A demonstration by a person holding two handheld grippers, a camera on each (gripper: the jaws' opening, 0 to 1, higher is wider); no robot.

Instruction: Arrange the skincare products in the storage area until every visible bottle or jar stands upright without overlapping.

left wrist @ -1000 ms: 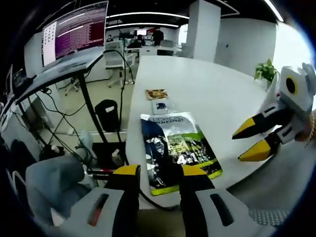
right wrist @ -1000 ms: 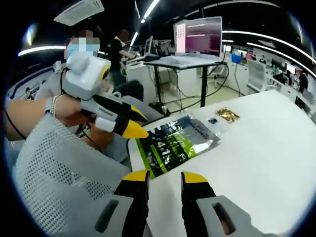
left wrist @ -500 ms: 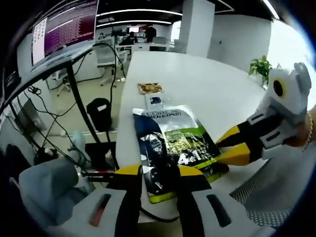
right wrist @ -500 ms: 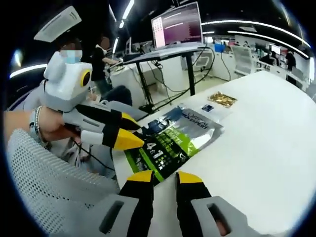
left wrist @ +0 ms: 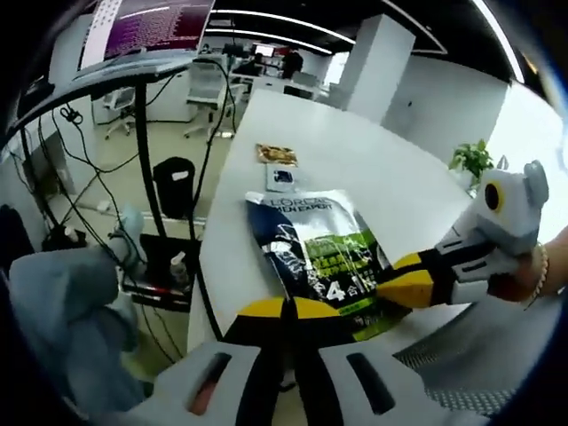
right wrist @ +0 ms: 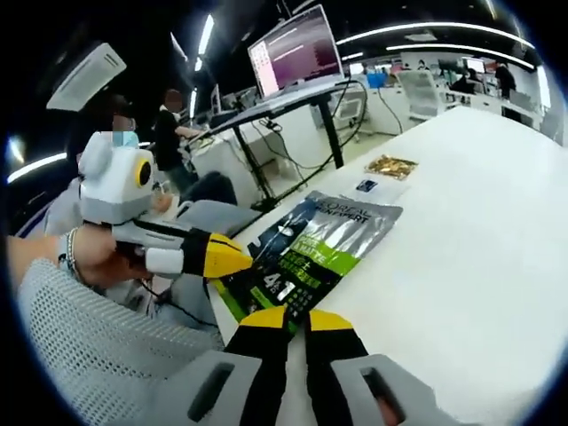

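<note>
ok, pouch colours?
Pouch: silver top, dark blue and green print; clearest in the left gripper view.

Both hand-held grippers, left (left wrist: 286,310) and right (right wrist: 296,318), have jaws nearly closed.

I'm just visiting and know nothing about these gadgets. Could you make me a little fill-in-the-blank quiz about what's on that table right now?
1. The green and dark blue skincare pouch lies flat on a ____ table.
2. Beyond the pouch lie a small dark sachet and a ____ coloured sachet.
3. The big digit printed on the pouch is ____.
4. The tips of both grippers are coloured ____.

Missing words: white; gold; 4; yellow
</note>
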